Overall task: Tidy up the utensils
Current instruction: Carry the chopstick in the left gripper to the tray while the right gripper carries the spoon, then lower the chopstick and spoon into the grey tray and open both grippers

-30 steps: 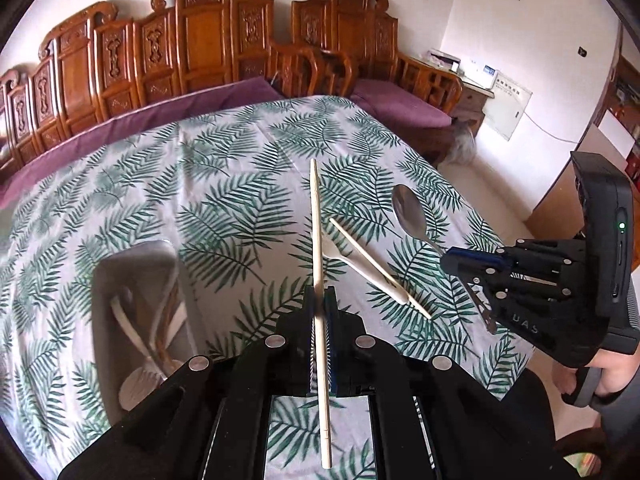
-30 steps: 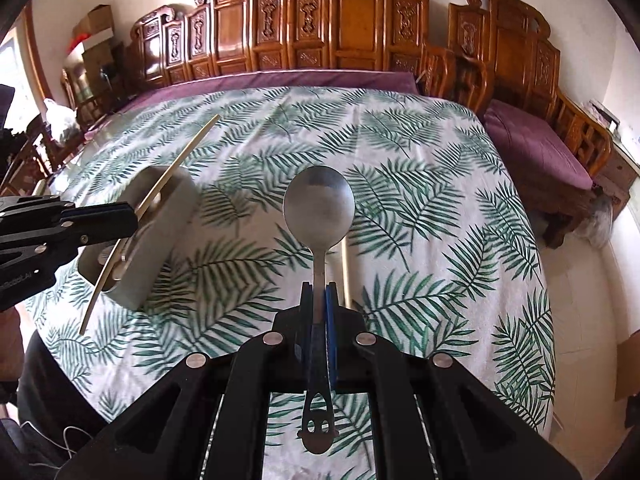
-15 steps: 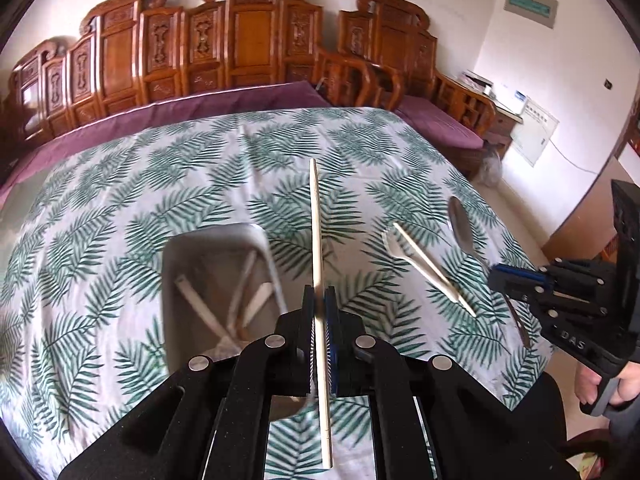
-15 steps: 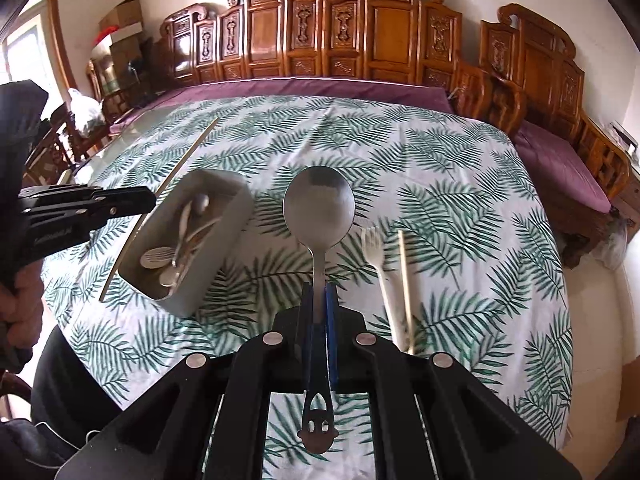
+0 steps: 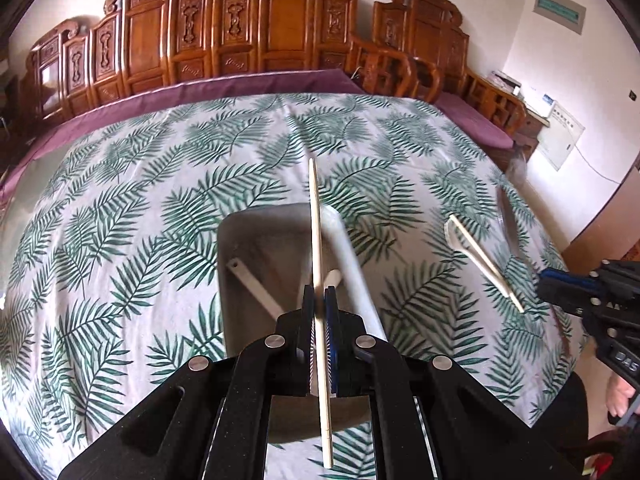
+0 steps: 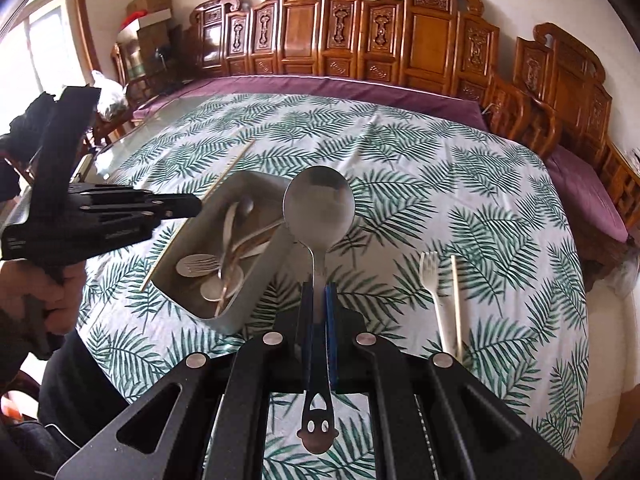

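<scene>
Mid-carry, I'd say: left gripper [image 5: 319,300] is pinching a chopstick [image 5: 316,232] right over the grey tray [image 6: 256,280] at frame centre, right gripper [image 6: 318,296] clamps the steel spoon [image 6: 318,210] beside it. Next, lower and let go. White fork [image 6: 434,292] waits lower right.

Looks like a home living or dining room: carved wooden benches [image 5: 280,36] with purple cushions [image 6: 320,88] line the white walls, a leaf-print tablecloth [image 5: 140,200] covers the table, and cardboard boxes [image 6: 150,8] sit stacked near a window [image 6: 36,52].
</scene>
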Action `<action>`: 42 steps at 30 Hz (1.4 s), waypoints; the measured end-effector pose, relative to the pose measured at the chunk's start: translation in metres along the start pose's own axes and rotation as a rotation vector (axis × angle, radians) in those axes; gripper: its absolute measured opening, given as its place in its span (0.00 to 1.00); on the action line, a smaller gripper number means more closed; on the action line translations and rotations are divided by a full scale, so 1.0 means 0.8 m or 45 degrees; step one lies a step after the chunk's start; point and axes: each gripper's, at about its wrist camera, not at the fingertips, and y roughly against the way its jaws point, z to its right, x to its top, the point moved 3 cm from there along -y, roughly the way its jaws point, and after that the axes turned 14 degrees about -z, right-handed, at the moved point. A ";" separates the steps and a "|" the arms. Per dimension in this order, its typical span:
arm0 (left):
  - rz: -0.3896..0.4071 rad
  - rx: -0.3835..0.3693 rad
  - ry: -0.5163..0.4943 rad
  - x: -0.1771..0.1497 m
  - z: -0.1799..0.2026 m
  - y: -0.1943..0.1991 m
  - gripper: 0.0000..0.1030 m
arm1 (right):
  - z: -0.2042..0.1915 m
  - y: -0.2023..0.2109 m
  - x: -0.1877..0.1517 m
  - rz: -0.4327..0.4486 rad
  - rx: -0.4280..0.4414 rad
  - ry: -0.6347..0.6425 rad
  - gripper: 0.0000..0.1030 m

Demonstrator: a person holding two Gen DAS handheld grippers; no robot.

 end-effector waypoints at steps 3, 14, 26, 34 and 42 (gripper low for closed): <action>-0.011 0.015 0.007 0.003 -0.009 -0.010 0.04 | -0.009 -0.002 0.005 -0.002 0.008 0.015 0.07; -0.033 0.045 0.024 0.003 -0.026 -0.027 0.04 | -0.025 -0.019 0.020 -0.020 0.021 0.026 0.07; 0.003 0.064 0.076 -0.016 -0.059 0.001 0.05 | -0.056 -0.058 0.051 -0.061 0.100 0.035 0.07; 0.028 0.097 0.103 -0.033 -0.090 0.020 0.06 | -0.087 -0.105 0.081 -0.125 0.167 0.029 0.07; 0.044 0.109 0.133 -0.042 -0.117 0.033 0.06 | -0.113 -0.156 0.104 -0.223 0.202 0.012 0.07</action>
